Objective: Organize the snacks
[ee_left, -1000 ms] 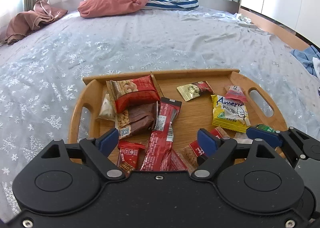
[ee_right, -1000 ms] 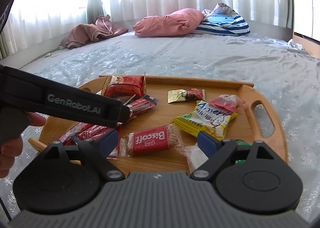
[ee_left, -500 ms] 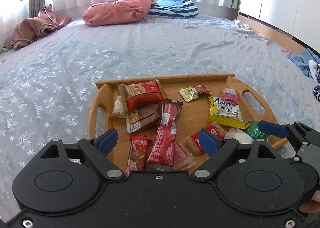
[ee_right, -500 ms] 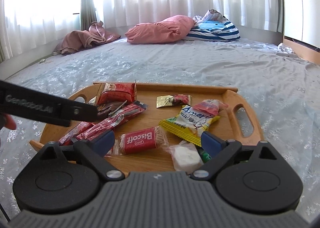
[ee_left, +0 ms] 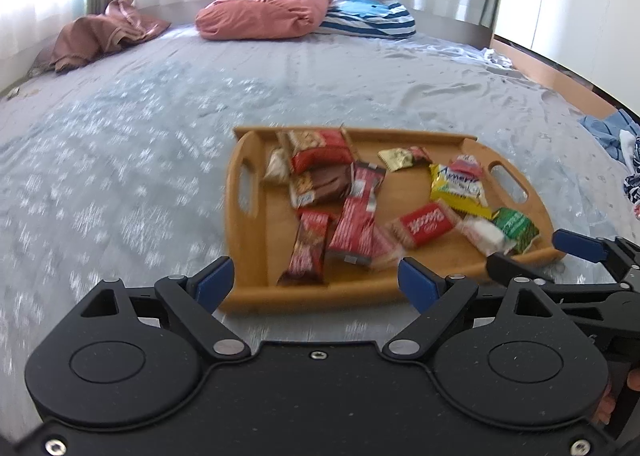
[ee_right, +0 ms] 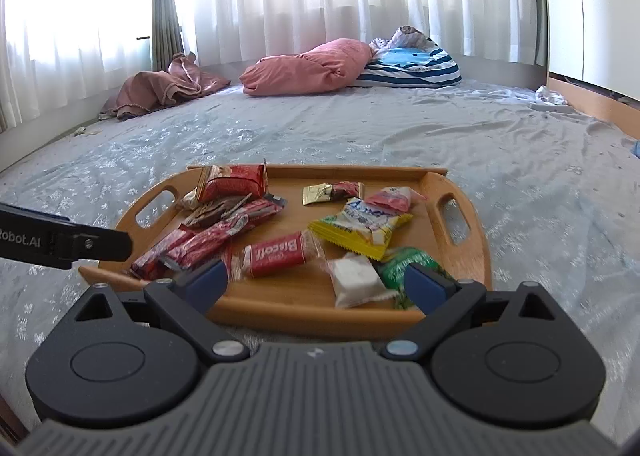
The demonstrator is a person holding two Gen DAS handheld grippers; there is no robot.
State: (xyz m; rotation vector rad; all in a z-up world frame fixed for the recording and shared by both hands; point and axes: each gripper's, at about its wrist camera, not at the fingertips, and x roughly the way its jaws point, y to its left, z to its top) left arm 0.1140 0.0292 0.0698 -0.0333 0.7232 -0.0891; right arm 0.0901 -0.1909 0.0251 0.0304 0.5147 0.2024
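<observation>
Snowflake bedspread (ee_right: 520, 184), snack tray (ee_right: 476, 256) just beyond both grippers' spread fingers (ee_right: 206, 280)

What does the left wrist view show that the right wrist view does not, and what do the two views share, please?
Only the left wrist view shows crumpled blue clothing at the bed's right edge and fingertips behind the right gripper. Only the right wrist view shows the green packet partly hidden behind that gripper's own finger. Both show the wooden tray of snacks, the red Biscoff packet, the pink pillow and open, empty jaws.
</observation>
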